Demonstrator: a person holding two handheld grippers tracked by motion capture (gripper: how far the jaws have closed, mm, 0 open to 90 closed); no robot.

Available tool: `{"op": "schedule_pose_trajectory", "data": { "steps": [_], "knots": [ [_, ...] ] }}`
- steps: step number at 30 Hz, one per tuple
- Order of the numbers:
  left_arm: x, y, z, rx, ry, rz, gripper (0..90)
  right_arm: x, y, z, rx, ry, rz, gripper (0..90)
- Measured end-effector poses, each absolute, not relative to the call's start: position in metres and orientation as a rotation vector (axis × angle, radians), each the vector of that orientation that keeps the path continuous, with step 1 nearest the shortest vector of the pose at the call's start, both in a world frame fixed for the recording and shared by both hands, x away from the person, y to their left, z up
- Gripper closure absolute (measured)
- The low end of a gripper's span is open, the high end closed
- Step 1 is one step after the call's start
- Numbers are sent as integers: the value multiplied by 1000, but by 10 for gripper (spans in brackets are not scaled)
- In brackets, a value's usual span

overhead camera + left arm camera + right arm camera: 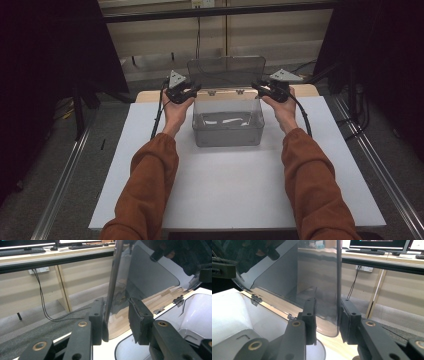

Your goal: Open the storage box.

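Room: you work at a white board (pixel 235 185) laid on a table, with grey floor around it and a pale wooden wall unit behind.
Box: a clear plastic box (pixel 228 122) stands at the far middle of the board, between your two hands.
Long axis: the box runs left to right across the board, its open mouth facing up.
Lid: the smoky clear lid (pixel 226 71) stands raised on hinges at the far rim, roughly upright, its long edge also left to right.
Left gripper (pixel 192 90): your jaws straddle the lid's left edge; in the left gripper view one pad touches it and the other stands a little off.
Right gripper (pixel 258 88): your jaws straddle the lid's right edge, narrow gap on one side; I cannot tell if they clamp.
Writing: no label is legible on the box or lid.
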State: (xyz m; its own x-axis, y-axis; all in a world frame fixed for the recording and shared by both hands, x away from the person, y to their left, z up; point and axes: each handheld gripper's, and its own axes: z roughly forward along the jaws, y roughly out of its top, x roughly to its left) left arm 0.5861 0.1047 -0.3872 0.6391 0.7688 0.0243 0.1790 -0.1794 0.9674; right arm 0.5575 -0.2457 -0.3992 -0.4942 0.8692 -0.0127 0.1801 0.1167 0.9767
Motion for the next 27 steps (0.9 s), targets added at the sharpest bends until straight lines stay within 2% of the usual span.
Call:
{"op": "schedule_pose_trajectory", "data": {
  "steps": [21, 23, 27],
  "knots": [
    [603, 108, -398, 1759, 851, 510, 678, 570, -247, -401, 1045, 1817, 1385, 712],
    [604, 109, -398, 1771, 841, 518, 713, 572, -247, -405, 1056, 1827, 1379, 713],
    [606, 107, -398, 1765, 861, 503, 717, 573, -247, -407, 1072, 1822, 1387, 714]
  ]
}}
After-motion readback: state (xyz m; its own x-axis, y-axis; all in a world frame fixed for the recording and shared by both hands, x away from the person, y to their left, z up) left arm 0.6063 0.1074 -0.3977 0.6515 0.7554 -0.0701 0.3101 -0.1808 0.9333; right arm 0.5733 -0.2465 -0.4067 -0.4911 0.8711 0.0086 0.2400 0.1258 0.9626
